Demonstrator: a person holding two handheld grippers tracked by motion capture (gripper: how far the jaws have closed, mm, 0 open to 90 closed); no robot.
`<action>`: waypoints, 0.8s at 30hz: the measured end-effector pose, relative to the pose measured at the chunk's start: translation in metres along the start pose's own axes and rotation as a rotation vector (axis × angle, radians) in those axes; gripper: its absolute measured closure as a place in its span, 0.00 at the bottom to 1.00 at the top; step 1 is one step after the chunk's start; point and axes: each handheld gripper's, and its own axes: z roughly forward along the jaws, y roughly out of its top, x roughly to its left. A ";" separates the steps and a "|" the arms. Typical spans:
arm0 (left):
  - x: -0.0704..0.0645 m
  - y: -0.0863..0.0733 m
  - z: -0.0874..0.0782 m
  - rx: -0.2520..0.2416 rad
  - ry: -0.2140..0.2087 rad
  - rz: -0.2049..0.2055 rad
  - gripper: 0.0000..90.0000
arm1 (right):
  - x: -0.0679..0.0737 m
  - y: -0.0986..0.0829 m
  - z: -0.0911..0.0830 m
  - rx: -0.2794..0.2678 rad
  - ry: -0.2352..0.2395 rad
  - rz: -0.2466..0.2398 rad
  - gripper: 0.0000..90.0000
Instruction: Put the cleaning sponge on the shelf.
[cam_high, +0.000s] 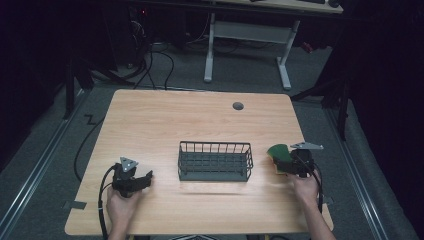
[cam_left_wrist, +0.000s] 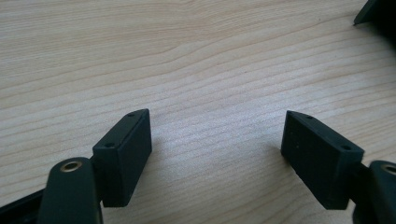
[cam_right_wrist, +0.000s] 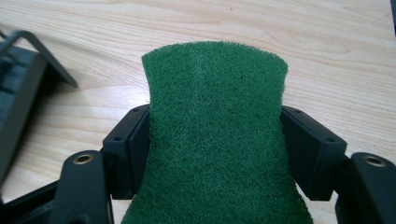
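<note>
A green-topped sponge (cam_high: 278, 152) with a yellow underside sits pinched between the jaws of my right gripper (cam_high: 290, 161), at the right of the table beside the basket. In the right gripper view the sponge's green face (cam_right_wrist: 215, 140) bulges between both black jaws, squeezed at its sides. My left gripper (cam_high: 145, 179) rests low over the table's near left, open, with its jaws wide apart over bare wood (cam_left_wrist: 217, 135) and nothing between them. A dark wire basket (cam_high: 215, 161) stands at the table's middle, between the two grippers.
The basket's corner shows at the left of the right gripper view (cam_right_wrist: 23, 79) and at the top right of the left gripper view (cam_left_wrist: 376, 11). A round cable hole (cam_high: 238, 106) lies at the table's far side. Another desk's legs (cam_high: 285, 60) stand beyond.
</note>
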 end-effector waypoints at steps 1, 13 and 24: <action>0.000 0.000 0.000 0.000 0.000 0.000 0.28 | 0.001 0.000 -0.002 -0.001 0.004 0.001 0.35; 0.000 0.000 0.000 -0.001 0.002 -0.002 0.28 | 0.011 0.010 -0.019 -0.043 0.041 -0.034 0.35; 0.000 0.000 0.000 -0.001 0.002 -0.002 0.28 | 0.025 0.023 -0.033 -0.080 0.090 -0.063 0.35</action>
